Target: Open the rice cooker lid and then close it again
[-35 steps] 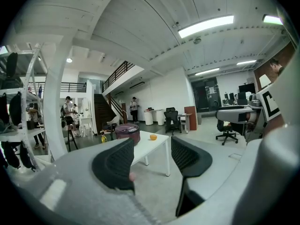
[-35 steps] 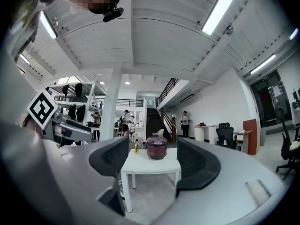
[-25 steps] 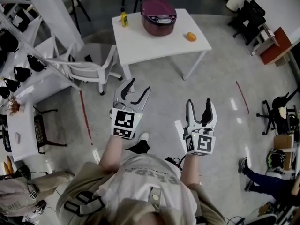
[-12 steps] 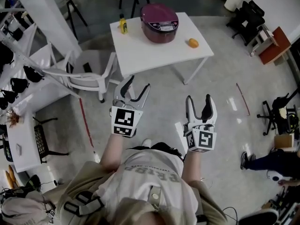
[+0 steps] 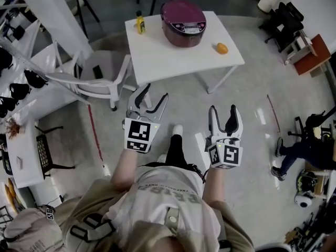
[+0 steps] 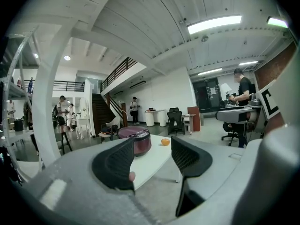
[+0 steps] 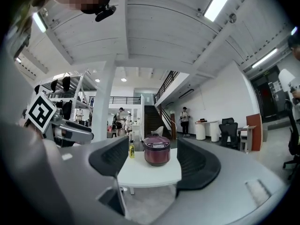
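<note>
Subject: a round maroon rice cooker with a glossy domed lid [image 5: 184,22], lid shut. It stands at the upper centre of the head view, on the far part of a square white table [image 5: 178,59]. A small yellow bottle [image 5: 139,23] stands to its left and an orange fruit [image 5: 222,48] lies to its right.

Left gripper [image 5: 155,93]: jaws apart, nothing between them. Right gripper [image 5: 224,112]: the same. Both are in mid-frame, well short of the table.

Assessment: the shell looks rigid, smooth and probably slippery. The body is likely heavy enough to stay put. The lid appears hinged at the rear, so take hold at the front edge by the light control panel, where a release catch is probable. Expect it to spring.
</note>
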Demonstrator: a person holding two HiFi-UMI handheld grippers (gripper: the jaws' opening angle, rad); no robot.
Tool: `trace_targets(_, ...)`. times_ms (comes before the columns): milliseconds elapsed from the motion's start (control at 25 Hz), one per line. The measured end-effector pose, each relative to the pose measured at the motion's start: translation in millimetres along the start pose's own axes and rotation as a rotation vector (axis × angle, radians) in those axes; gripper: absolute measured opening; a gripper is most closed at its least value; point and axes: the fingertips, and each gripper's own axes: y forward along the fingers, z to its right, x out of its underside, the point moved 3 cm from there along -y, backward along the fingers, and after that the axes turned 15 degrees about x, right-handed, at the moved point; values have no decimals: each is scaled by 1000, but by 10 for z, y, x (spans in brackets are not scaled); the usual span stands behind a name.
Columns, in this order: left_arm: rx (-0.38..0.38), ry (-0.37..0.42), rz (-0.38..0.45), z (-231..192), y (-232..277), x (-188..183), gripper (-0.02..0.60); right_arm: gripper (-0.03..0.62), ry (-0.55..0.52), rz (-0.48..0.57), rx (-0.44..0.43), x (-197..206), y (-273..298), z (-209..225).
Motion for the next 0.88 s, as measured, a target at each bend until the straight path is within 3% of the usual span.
trace_targets(320,-18,9,-5,-296,401,-81,261,298,58,-21,-1,91,550,143)
trace_targets(880,-54,9,9,-771,1370,-372,261,302,51,-16,-67,50,1701,377)
